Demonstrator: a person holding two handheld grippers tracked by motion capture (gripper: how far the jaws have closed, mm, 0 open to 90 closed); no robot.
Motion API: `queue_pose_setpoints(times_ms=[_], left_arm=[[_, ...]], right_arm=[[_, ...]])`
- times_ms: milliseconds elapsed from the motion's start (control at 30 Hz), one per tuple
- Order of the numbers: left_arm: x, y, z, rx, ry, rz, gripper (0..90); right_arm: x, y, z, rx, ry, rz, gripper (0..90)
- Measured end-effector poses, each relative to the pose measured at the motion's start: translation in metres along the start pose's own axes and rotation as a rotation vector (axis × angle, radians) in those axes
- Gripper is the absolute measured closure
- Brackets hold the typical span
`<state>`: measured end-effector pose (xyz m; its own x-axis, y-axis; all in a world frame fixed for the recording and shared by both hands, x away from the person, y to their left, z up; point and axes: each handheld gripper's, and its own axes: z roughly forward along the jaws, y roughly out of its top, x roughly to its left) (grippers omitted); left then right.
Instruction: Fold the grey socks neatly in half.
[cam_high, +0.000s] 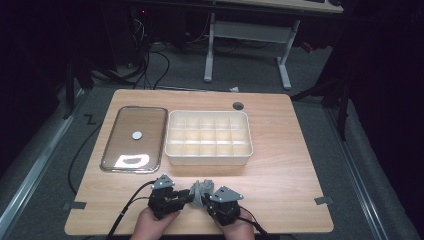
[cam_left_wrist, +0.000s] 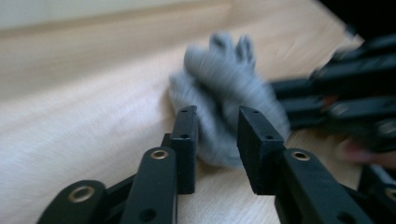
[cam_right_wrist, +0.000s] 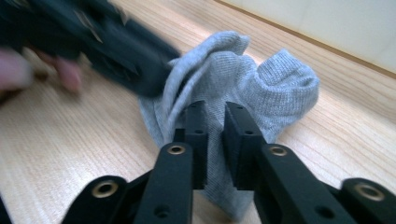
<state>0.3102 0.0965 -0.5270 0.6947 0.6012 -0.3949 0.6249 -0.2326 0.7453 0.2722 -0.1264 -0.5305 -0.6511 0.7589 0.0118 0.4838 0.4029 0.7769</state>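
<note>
Sock (cam_high: 201, 193) lies bunched near the table's (cam_high: 280, 175) near edge, about midway along it, between our two grippers. We see it as a grey knitted heap, folded on itself and standing up a little from the wood.

Our left gripper (cam_high: 186, 197) comes at it from the left. In the left gripper view its jaws stand partly apart with a fold of the sock (cam_left_wrist: 224, 88) in the gap; we cannot tell whether the pads press on the cloth.

Our right gripper (cam_high: 206, 199) comes at it from the right. In the right gripper view the jaws stand close together with a narrow slot between them, and a fold of the sock (cam_right_wrist: 243, 79) runs down into that slot, so we read it as pinched there. The left gripper (cam_right_wrist: 140, 65) shows blurred at the top left of that view, against the sock's far side.

Farther back, a cream divided tray (cam_high: 172, 145) sits in the middle of the table, and a clear lid (cam_high: 150, 120) lies flat just beside it toward the left edge.
</note>
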Motion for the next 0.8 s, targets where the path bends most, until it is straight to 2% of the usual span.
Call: queue_pose_setpoints(times_ms=[33, 67, 100, 133, 167, 233, 367, 400, 467, 500, 600, 733, 767, 800], left_arm=[[-0.002, 0.005, -0.011, -0.06, 0.007, 0.015, 68.5], [-0.004, 0.009, -0.016, -0.087, 0.008, 0.031, 70.8], [-0.004, 0.009, -0.016, -0.087, 0.008, 0.031, 72.9], [-0.009, 0.013, -0.021, -0.115, 0.007, 0.054, 78.9], [-0.013, 0.017, -0.024, -0.129, 0.007, 0.078, 78.9], [-0.024, 0.022, -0.024, -0.147, 0.001, 0.117, 85.3], [-0.043, 0.033, -0.005, -0.124, -0.027, 0.135, 89.3], [-0.046, 0.035, 0.006, -0.099, -0.023, 0.144, 89.6], [-0.046, 0.034, 0.012, -0.084, -0.011, 0.147, 89.6], [-0.045, 0.033, 0.015, -0.078, -0.006, 0.143, 89.6], [-0.03, 0.029, 0.018, -0.058, 0.002, 0.076, 89.9], [-0.027, 0.024, 0.019, -0.029, 0.022, 0.084, 89.9], [-0.025, 0.022, 0.021, -0.014, 0.013, 0.081, 89.9], [-0.024, 0.02, 0.022, -0.007, -0.013, 0.08, 89.4]], right_arm=[[0.0, 0.0, 0.0, 0.003, -0.003, -0.006, 82.9], [0.0, 0.0, 0.0, 0.005, -0.002, -0.006, 83.3], [0.0, 0.0, 0.0, 0.005, -0.002, -0.006, 83.3], [-0.001, 0.001, 0.001, 0.008, 0.0, -0.009, 84.0], [-0.001, 0.001, 0.001, 0.008, 0.0, -0.009, 84.0], [-0.001, 0.001, 0.001, 0.012, -0.003, -0.014, 84.1], [-0.001, 0.001, 0.001, 0.008, 0.003, -0.008, 84.3], [-0.001, 0.001, 0.001, 0.007, 0.003, -0.009, 84.4], [-0.002, 0.001, 0.001, 0.007, 0.006, -0.004, 84.3], [-0.002, 0.001, 0.001, 0.007, 0.006, -0.004, 84.3], [-0.003, 0.001, 0.002, 0.006, 0.016, 0.009, 84.4], [-0.004, 0.001, 0.002, 0.009, 0.023, 0.013, 84.4], [-0.004, 0.001, 0.002, 0.01, 0.024, 0.013, 84.4], [-0.004, 0.001, 0.002, 0.01, 0.024, 0.014, 84.4]])
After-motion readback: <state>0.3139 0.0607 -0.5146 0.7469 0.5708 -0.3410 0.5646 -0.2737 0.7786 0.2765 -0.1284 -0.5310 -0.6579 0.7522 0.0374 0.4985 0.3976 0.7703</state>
